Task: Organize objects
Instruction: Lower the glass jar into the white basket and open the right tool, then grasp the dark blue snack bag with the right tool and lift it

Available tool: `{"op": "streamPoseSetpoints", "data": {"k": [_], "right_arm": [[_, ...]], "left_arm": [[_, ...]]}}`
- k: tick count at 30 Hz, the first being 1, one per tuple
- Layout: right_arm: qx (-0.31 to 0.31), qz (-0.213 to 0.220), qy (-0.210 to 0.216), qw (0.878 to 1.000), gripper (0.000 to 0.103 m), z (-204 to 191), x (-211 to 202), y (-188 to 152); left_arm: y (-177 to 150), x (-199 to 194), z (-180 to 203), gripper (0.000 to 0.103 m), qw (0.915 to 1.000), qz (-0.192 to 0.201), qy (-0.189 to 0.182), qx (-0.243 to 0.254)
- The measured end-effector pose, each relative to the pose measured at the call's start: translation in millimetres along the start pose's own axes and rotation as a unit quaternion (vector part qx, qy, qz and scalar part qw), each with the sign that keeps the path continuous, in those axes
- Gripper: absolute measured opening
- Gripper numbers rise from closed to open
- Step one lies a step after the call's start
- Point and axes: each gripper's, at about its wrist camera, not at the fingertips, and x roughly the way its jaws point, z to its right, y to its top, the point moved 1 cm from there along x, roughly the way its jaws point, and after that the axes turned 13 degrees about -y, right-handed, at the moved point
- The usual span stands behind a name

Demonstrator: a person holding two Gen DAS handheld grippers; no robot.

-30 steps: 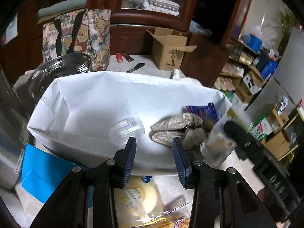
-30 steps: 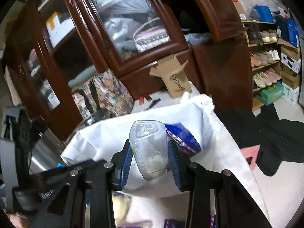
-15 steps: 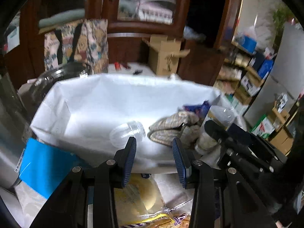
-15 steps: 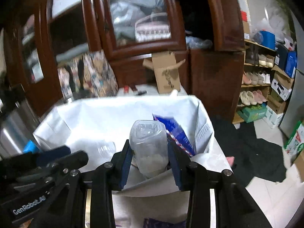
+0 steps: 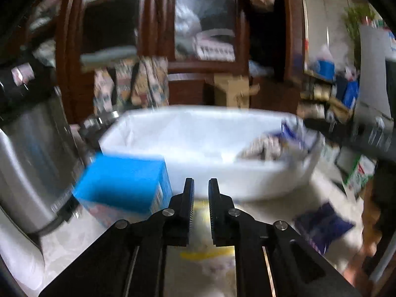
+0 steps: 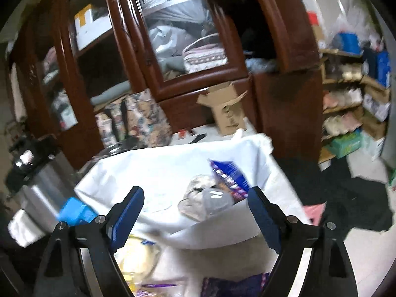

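1. Left hand-held gripper (image 5: 201,195): jaws nearly together, only a thin gap, nothing between them. Left wrist view is motion-blurred.
2. Right hand-held gripper (image 6: 195,212): jaws spread wide and opening, nothing between the pads. It sits above the near wall of the white bin (image 6: 222,232).
3. Worktop (image 5: 267,210) near edge: yellow packet (image 5: 205,255) straight under the left jaws, also visible by the right gripper's left finger (image 6: 138,255). Dark purple packet (image 5: 321,225) lies near the right edge, apart from the bin. Details too blurred to read.
4. Blue box (image 5: 123,183) stands just left of the left gripper, against the bin's near-left corner. Right wrist view shows it too (image 6: 74,212).
5. Steel bin (image 5: 32,168) stands at the left edge, just beside the blue box.
6. White bin (image 5: 198,148) takes up the middle of the worktop. Inside, at its right end: checked cloth bundle (image 6: 198,198) with a grey piece on it, and a blue-purple snack bag (image 6: 230,175) leaning against the right wall. Same pile seen in the left wrist view (image 5: 267,146). A clear item lies on the bin floor left of the cloth; too faint to identify.
7. Behind the bin, far-left: patterned tote bag (image 6: 146,121). Far-right: open cardboard box (image 6: 225,109). Small red items and a dark pen-like thing (image 6: 198,137) lie between them.
8. Beyond: dark wood cabinet (image 6: 188,84) with glass doors. Shelves (image 6: 346,104) of shoes and boxes stand off to the right.
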Motion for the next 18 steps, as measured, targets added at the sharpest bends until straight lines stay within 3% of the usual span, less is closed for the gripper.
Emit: {"op": "streamPoseSetpoints", "data": {"k": [3,7,13,16,18], "right_arm": [[0.011,-0.013,-0.006,1.0,0.086,7,-3,-2],[-0.019,-0.056,-0.025,0.998,0.084,12,-5,-18],[-0.022,-0.112,-0.031,0.993,0.076,27,-12,-57],[-0.042,-0.128,-0.05,0.99,0.076,25,-10,-68],[-0.056,-0.145,-0.065,0.986,0.068,21,-3,-72]], "left_arm": [[-5,-1,-7,0.012,0.9993,-0.018,-0.017,-0.029],[-10,-16,-12,0.012,0.9984,0.014,-0.03,-0.046],[-34,-32,-10,0.012,0.9991,0.017,0.003,-0.039],[-36,-36,-11,0.012,0.9984,0.035,0.0,-0.044],[-36,-32,-13,0.012,0.9982,0.03,-0.006,-0.051]]}}
